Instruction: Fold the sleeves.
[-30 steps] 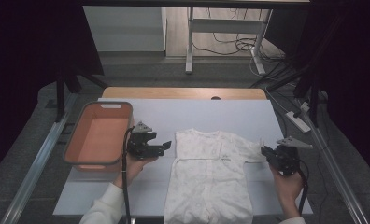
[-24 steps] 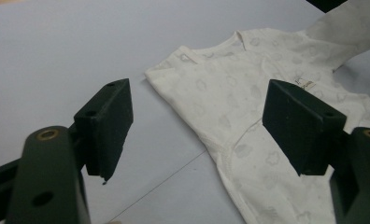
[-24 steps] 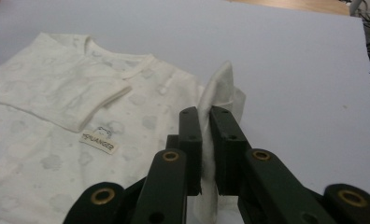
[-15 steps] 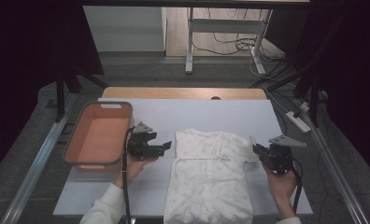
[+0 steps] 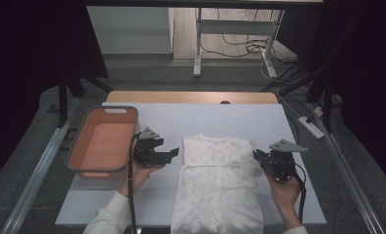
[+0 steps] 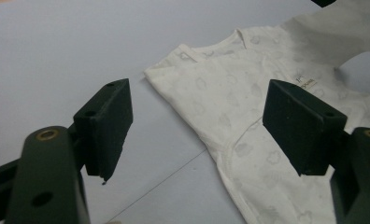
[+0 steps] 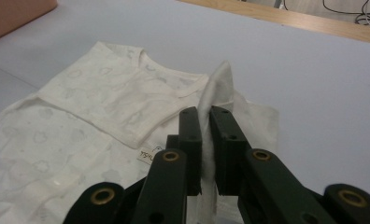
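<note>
- At the garment's (image 5: 218, 187) right edge, near its shoulder: right tool (image 7: 205, 135), jaws clamped on a pinched-up fold of the white sleeve (image 7: 216, 88); the cloth stands up between the pads.
- Same right tool in the high view (image 5: 257, 155), held by the person's right hand (image 5: 283, 192), touching the garment's side.
- Left of the garment: left tool (image 6: 197, 123), jaws wide apart, nothing between the pads, hovering above the garment's left shoulder edge (image 6: 248, 116).
- Left tool in the high view (image 5: 170, 154) sits between garment and basket (image 5: 79, 158), in the left hand (image 5: 138, 173).
- Garment lies flat, collar away from the person, on the white tabletop (image 5: 201, 119).
- Orange basket left of the garment, beyond the left tool.
</note>
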`<control>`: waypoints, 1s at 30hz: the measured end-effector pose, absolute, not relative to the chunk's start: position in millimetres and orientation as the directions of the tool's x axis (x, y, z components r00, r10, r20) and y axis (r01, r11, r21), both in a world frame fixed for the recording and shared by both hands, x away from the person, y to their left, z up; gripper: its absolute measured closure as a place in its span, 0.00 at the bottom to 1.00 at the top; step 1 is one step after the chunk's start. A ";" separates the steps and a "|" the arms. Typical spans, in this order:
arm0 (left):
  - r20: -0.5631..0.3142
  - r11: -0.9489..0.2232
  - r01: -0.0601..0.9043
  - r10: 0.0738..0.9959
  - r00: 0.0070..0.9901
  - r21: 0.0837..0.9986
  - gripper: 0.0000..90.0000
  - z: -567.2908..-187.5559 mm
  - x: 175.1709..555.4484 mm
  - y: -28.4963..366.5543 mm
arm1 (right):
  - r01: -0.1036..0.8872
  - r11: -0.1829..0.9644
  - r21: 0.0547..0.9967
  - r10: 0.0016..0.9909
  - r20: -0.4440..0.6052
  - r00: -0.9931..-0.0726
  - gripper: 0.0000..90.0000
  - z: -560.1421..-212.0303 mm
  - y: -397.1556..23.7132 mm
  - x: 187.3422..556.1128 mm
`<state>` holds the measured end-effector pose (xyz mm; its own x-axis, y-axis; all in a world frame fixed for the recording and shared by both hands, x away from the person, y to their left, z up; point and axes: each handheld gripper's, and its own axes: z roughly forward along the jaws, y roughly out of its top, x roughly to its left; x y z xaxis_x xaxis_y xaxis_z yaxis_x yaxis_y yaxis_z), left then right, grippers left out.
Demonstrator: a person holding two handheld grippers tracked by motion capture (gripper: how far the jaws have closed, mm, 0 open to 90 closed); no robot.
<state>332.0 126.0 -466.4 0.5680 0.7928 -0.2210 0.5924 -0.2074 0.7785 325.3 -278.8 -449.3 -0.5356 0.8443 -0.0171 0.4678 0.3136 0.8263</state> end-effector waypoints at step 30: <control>-0.221 -0.215 0.597 0.791 0.570 0.773 0.27 -469.1 333.0 124.2 | 0.463 0.347 0.816 0.801 -0.001 -0.599 0.92 -458.7 -244.0 328.9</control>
<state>333.0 124.2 -469.1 0.5704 0.7911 -0.2206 0.5968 -0.2147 0.7732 328.9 -244.0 -458.7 -0.5988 0.8009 -0.0015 0.4627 0.3475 0.8156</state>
